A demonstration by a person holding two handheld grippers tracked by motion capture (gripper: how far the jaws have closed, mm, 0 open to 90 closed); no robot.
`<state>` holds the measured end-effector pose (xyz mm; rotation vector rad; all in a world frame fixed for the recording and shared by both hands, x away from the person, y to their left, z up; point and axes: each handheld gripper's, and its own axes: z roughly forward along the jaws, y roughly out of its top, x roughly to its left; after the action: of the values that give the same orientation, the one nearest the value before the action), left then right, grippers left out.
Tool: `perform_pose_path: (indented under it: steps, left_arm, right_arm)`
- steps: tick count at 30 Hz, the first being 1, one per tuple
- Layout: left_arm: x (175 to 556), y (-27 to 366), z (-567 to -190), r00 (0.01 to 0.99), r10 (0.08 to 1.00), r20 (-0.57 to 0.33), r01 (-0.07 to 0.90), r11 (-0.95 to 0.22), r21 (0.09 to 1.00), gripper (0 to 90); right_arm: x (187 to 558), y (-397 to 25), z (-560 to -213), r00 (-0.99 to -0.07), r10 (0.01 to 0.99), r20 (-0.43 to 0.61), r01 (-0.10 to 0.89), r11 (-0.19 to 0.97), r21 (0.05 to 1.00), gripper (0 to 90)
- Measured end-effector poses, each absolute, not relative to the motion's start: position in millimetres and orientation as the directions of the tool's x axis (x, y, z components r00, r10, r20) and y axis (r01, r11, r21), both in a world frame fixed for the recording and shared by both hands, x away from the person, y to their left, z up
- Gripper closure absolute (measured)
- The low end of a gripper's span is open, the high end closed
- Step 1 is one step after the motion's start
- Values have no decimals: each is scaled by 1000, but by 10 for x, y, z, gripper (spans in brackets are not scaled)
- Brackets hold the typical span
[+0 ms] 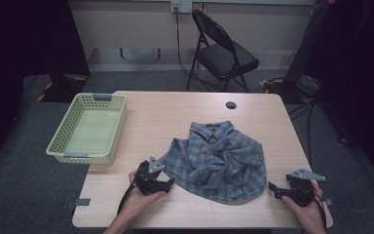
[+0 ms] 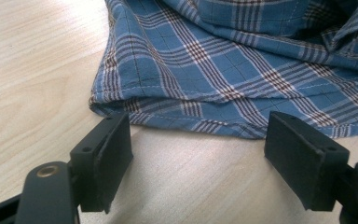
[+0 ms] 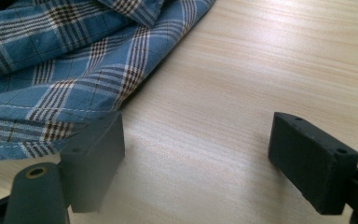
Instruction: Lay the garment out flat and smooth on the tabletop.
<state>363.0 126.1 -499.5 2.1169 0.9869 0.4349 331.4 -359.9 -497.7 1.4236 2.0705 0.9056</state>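
Observation:
A crumpled blue plaid shirt (image 1: 219,158) lies on the wooden table (image 1: 175,117), collar toward the far side. My left gripper (image 1: 168,183) rests at the shirt's near-left edge, open. In the left gripper view the shirt's hem (image 2: 191,112) lies just beyond the open jaws, with bare table between them (image 2: 198,154). My right gripper (image 1: 272,189) sits off the shirt's near-right edge, open. In the right gripper view the shirt (image 3: 65,60) fills the upper left, and its hem reaches the left jaw; nothing is held.
A pale green plastic basket (image 1: 88,127) sits empty at the table's left edge. A small black disc (image 1: 231,105) lies at the far side. A black folding chair (image 1: 221,51) stands behind the table. Bare wood surrounds the shirt.

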Motion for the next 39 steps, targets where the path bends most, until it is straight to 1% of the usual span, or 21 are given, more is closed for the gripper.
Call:
perform_pose_path:
  steps: [3,8,10,16,18,22,24,26,28,29,31,35,37,39]
  left_arm:
    - [3631,1260,-4996,643,766,-6,511,-423,748,222]
    - [3651,1244,-4999,631,776,-1,522,-424,740,157]
    - [3653,1234,-5000,631,776,-4,525,-423,739,143]
    - [3667,1286,-4995,640,768,-25,526,-414,742,156]
    - [3645,1316,-4983,629,776,-44,542,-397,741,172]
    - [3609,1360,-4957,624,780,-53,555,-394,733,227]
    - [3607,1374,-4942,614,786,-75,569,-374,732,229]
    - [3595,1374,-4911,609,790,-74,567,-368,737,238]
    - [3581,1368,-4886,606,792,-75,564,-361,743,261]
    - [3537,1353,-4821,628,775,-64,532,-368,763,264]
    - [3491,1334,-4758,637,769,-59,508,-361,782,266]
    - [3453,1277,-4613,655,754,-60,476,-349,807,294]
    - [3485,1239,-4532,666,744,-50,457,-354,816,308]
    - [3547,1179,-4453,680,733,-32,441,-374,816,319]
  right_arm:
    - [3314,-3599,-4976,-351,936,-10,629,244,738,175]
    - [3312,-3603,-4976,-350,937,-9,630,243,737,175]
    - [3311,-3603,-4975,-350,937,-9,631,242,737,175]
    - [3316,-3619,-4953,-369,929,-9,641,262,722,184]
    - [3325,-3621,-4934,-366,931,-3,646,256,719,251]
    - [3337,-3613,-4894,-384,923,10,628,253,736,281]
    - [3340,-3607,-4866,-388,921,19,622,247,743,297]
    - [3343,-3602,-4842,-394,919,29,619,242,747,317]
    - [3347,-3597,-4814,-400,916,39,617,238,750,358]
    - [3349,-3590,-4799,-404,914,42,613,237,754,378]
    - [3347,-3577,-4763,-415,909,38,603,243,760,403]
    - [3337,-3547,-4662,-434,900,47,583,240,776,513]
    - [3344,-3521,-4593,-452,891,48,565,244,788,508]
    - [3356,-3478,-4548,-461,885,59,552,234,800,540]
